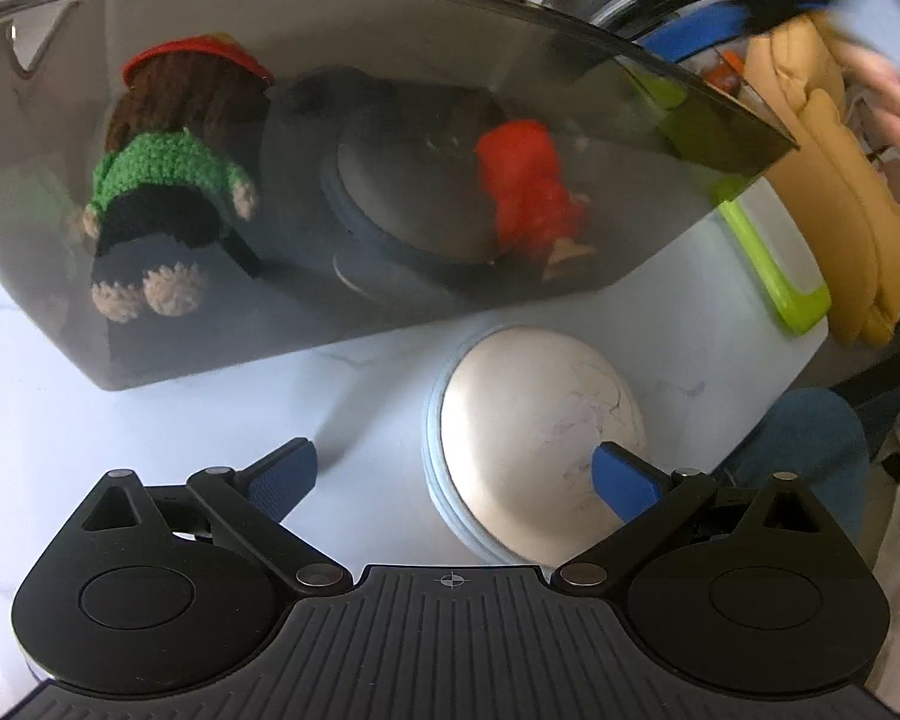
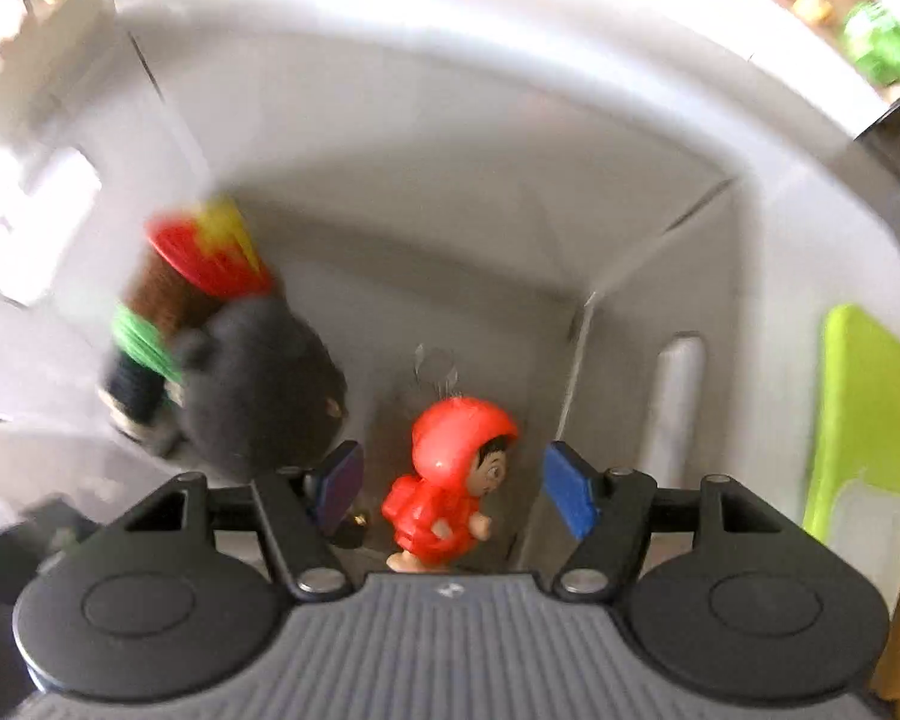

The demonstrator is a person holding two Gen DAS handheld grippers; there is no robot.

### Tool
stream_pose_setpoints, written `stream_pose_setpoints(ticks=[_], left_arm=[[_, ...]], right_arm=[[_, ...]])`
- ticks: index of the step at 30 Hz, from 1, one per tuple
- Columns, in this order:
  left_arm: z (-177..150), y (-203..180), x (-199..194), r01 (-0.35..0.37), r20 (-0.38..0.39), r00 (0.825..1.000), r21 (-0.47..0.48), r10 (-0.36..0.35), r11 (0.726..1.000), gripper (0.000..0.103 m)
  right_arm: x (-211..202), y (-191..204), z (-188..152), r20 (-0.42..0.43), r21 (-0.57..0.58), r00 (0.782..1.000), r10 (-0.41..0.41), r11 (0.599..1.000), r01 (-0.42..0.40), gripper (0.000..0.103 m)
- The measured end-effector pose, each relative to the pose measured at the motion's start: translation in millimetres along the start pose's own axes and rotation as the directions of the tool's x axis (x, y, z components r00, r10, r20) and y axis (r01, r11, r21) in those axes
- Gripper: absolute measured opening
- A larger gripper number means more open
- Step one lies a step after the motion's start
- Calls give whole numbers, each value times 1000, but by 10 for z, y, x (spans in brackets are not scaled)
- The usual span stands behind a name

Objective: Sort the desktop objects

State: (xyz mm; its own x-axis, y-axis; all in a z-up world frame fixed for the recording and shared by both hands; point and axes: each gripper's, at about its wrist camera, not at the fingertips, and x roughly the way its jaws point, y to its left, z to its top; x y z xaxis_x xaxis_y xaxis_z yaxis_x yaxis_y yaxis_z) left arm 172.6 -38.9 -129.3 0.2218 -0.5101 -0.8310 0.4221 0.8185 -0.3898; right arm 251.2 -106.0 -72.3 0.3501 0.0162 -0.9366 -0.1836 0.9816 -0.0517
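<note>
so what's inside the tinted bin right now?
Inside the bin: a crocheted doll, a dark round case, a red-hooded figurine. Anything beneath the case is hidden.

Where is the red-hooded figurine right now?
The red-hooded figurine is inside the smoky bin, between the open right tongs without touching either pad. In the left wrist view it lies at the bin's right end beside a dark round case.

Glossy plastic figurine (image 2: 450,480), fuzzy crocheted doll (image 1: 162,192), smoked translucent bin (image 1: 390,30)
</note>
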Motion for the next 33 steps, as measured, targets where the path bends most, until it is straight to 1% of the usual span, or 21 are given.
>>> stream_pose_setpoints(ticks=[1, 2, 3, 5, 7, 9, 10, 12, 14, 15, 16, 19, 21, 22, 23, 26, 27, 28, 29, 32, 33], left_arm=[[6, -5, 10, -3, -3, 1000, -14, 2, 1000, 102], [13, -11, 20, -5, -5, 1000, -28, 5, 1000, 102], [19, -16, 30, -8, -8, 1000, -42, 7, 999, 102], [31, -27, 50, -13, -13, 1000, -69, 12, 998, 102], [44, -38, 70, -18, -19, 1000, -97, 17, 995, 102], [42, -31, 59, -1, -23, 1000, -136, -2, 991, 102], [34, -19, 38, 19, -23, 999, -162, -23, 987, 102], [15, -32, 48, 39, -15, 999, -197, -43, 980, 102], [3, -60, 58, 47, -1, 999, -219, -48, 975, 102], [-4, -90, 57, 40, 6, 999, -222, -39, 974, 102], [-16, -92, 48, 48, 17, 999, -233, -46, 971, 102], [-56, -53, 58, 156, 41, 988, -302, -151, 940, 101], [-64, -36, 59, 213, 54, 977, -340, -207, 916, 97], [-63, -44, 36, 218, 56, 976, -343, -211, 914, 94], [-61, -52, 13, 223, 59, 975, -347, -216, 911, 92], [-31, -98, -34, 218, 69, 976, -326, -207, 920, 87], [-19, -98, -53, 223, 75, 975, -327, -210, 918, 83], [-7, -88, -76, 228, 85, 974, -334, -211, 915, 79], [5, -77, -99, 233, 95, 972, -340, -213, 911, 72], [54, -39, -49, 179, 95, 984, -381, -154, 907, 45], [74, -47, -21, 154, 83, 988, -391, -132, 907, 45]], right_arm=[[-211, -63, -122, 89, 21, 996, 16, 1000, -17, 71], [-422, -152, -290, 189, 40, 981, 35, 998, -43, 77], [-590, -246, -460, 275, 56, 960, 56, 996, -74, 80], [-889, -384, -837, 403, 85, 908, 109, 984, -156, 91], [-1020, -529, -1210, 481, 106, 858, 179, 960, -259, 92], [-957, -690, -1519, 507, 144, 831, 229, 928, -343, 92], [-855, -770, -1664, 507, 181, 827, 244, 908, -379, 92], [-563, -892, -1908, 484, 261, 830, 278, 859, -440, 88], [-293, -950, -2089, 435, 338, 837, 332, 802, -493, 72], [-160, -974, -2165, 409, 378, 836, 364, 767, -519, 68], [-11, -987, -2221, 388, 414, 829, 403, 727, -547, 63], [293, -952, -2320, 382, 460, 784, 489, 635, -620, 63], [395, -881, -2299, 390, 443, 764, 515, 622, -645, 63], [415, -836, -2284, 393, 433, 761, 516, 626, -648, 62], [433, -789, -2266, 393, 423, 764, 511, 638, -644, 60], [370, -648, -2205, 406, 386, 797, 446, 707, -592, 60], [375, -631, -2185, 412, 381, 803, 431, 719, -581, 60], [396, -630, -2171, 416, 386, 803, 426, 717, -580, 63], [428, -649, -2183, 423, 401, 799, 427, 702, -588, 68], [463, -756, -2345, 446, 458, 777, 443, 633, -624, 70], [470, -785, -2398, 455, 473, 766, 454, 606, -639, 71]])
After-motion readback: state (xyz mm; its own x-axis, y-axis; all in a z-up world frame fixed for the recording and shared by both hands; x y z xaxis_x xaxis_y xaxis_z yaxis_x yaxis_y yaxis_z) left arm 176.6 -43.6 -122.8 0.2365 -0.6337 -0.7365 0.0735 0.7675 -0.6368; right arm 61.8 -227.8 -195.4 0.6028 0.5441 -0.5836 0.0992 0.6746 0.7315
